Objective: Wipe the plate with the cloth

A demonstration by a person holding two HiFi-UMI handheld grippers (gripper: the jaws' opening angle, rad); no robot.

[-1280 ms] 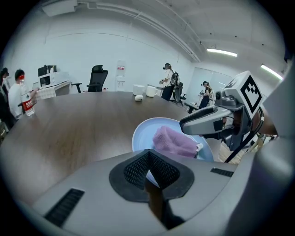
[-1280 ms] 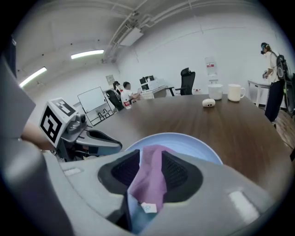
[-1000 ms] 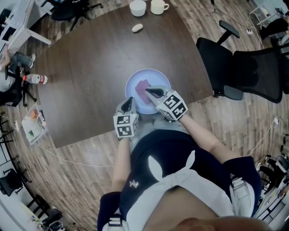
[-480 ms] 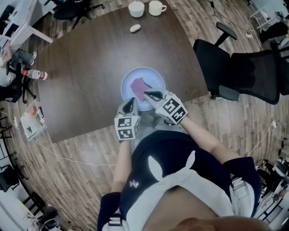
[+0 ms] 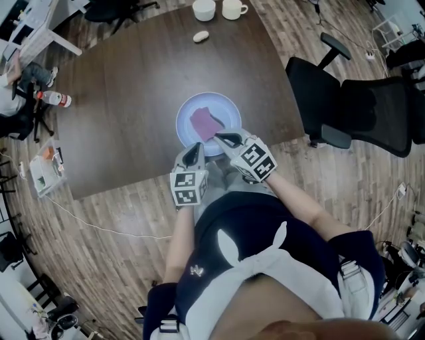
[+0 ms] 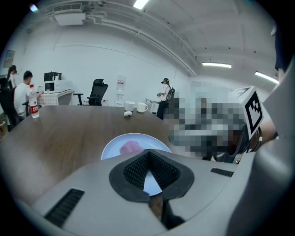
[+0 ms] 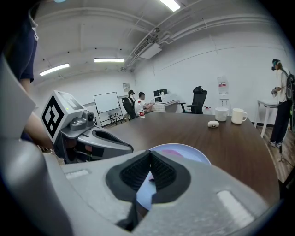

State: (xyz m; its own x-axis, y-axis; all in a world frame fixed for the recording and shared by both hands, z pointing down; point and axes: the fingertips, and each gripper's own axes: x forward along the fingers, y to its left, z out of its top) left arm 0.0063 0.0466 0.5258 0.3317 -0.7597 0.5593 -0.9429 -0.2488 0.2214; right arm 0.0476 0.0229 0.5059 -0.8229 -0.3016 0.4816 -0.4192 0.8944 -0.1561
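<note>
Since a second ago, the left gripper (image 5: 196, 147) and the right gripper (image 5: 218, 137) have drawn back from the middle of the plate (image 5: 230, 109) toward its near rim. The right tip, which lay at the cloth (image 5: 202, 121), now sits just short of it. Both pairs of jaws are pressed together with nothing between them. The pink cloth lies loose on the plate, a little left of its centre.

We count one bottle (image 5: 54, 99) far left of the plate, two grippers, one plate and one cloth. Beyond the plate are one small white object (image 5: 200, 36) and two white cups (image 5: 204, 9), and to its right one black chair (image 5: 362, 106).

The plate rests on a dark brown table (image 5: 126, 99), close to the near edge. A wood-plank floor (image 5: 99, 265) lies all round it. The gripper views show us an office with white walls and strip ceiling lights.
</note>
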